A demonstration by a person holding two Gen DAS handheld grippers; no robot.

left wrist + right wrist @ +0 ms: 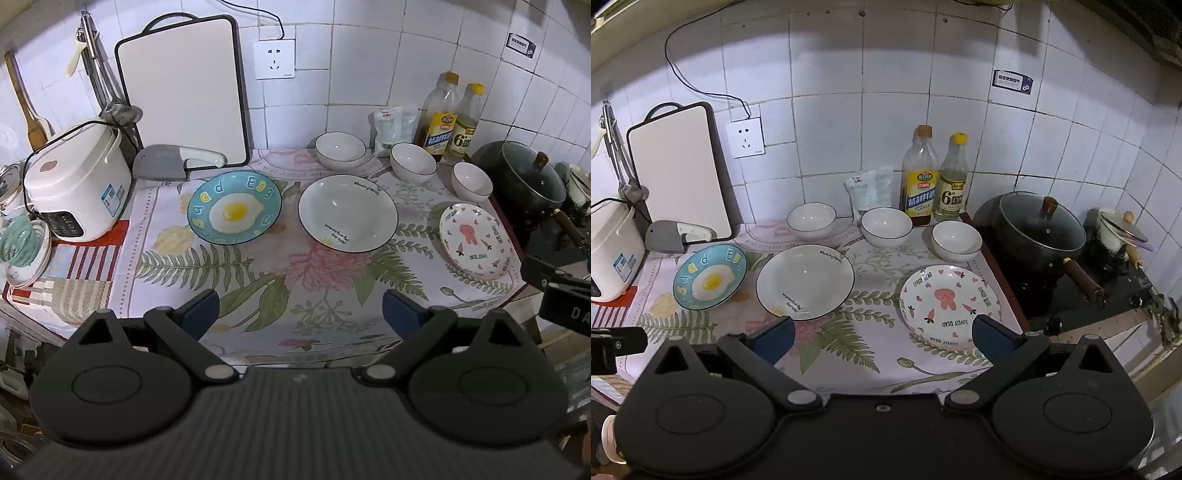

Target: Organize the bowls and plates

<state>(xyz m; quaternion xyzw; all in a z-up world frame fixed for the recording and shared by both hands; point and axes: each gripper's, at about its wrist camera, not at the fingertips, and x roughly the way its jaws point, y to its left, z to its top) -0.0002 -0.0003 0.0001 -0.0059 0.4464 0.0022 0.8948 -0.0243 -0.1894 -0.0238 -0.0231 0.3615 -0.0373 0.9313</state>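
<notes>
far left: white rice cooker point(77, 181) on a striped mat, black cord looped over the lid. behind it, ladle and utensils hanging on the tile wall. white cutting board point(183, 96) leaning upright against the wall, grey cleaver point(173, 164) lying at its foot.

on the floral cloth point(258, 295), front row: blue fried-egg plate point(234, 212), then big white deep plate point(348, 213) with black rim just beside it, not touching, then pink bunny plate point(476, 240) well apart near the right edge of the cloth. back row: three small white bowls, left bowl point(340, 147), middle bowl point(413, 162), right bowl point(472, 181), each apart from the next. behind the bowls a plastic bag point(391, 125), contents unclear, maybe salt, and two bottles point(452, 118) side by side against the wall.

far right: black pot with glass lid point(1039, 229) on the stove, small white pot point(1115, 229) beyond it.

left gripper point(301, 312) hovering over the near edge of the cloth, jaws spread wide, nothing between them. right gripper point(882, 338) over the cloth, jaws likewise wide apart and empty, right finger overlapping the near rim of the bunny plate in view; contact not clear.
</notes>
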